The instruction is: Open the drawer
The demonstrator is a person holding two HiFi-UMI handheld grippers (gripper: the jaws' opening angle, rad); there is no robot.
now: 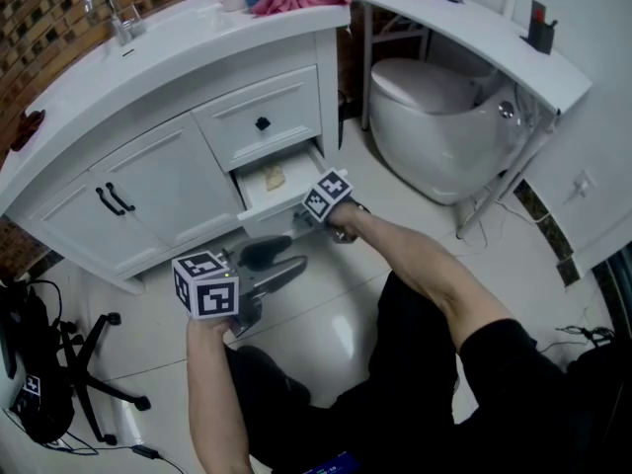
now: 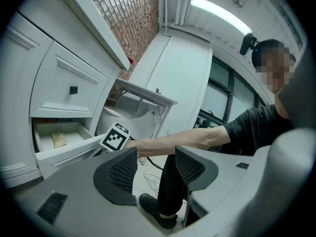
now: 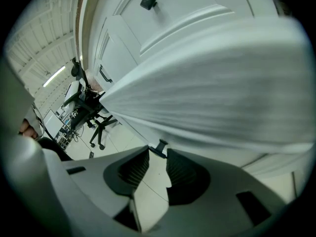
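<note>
Right gripper (image 3: 158,155) has its jaws clenched on the knob (image 3: 160,147) of the partly open drawer (image 1: 272,206), while the left gripper (image 2: 155,165) hangs nearby, jaws parted and empty.

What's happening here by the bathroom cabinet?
A person holding a gripper in each hand is opening the lower drawer of a white vanity. The right gripper appears closed on the drawer's small dark knob. The drawer is partly pulled out, showing a small tan item inside. The left gripper hangs back, jaws apart and empty.
</note>
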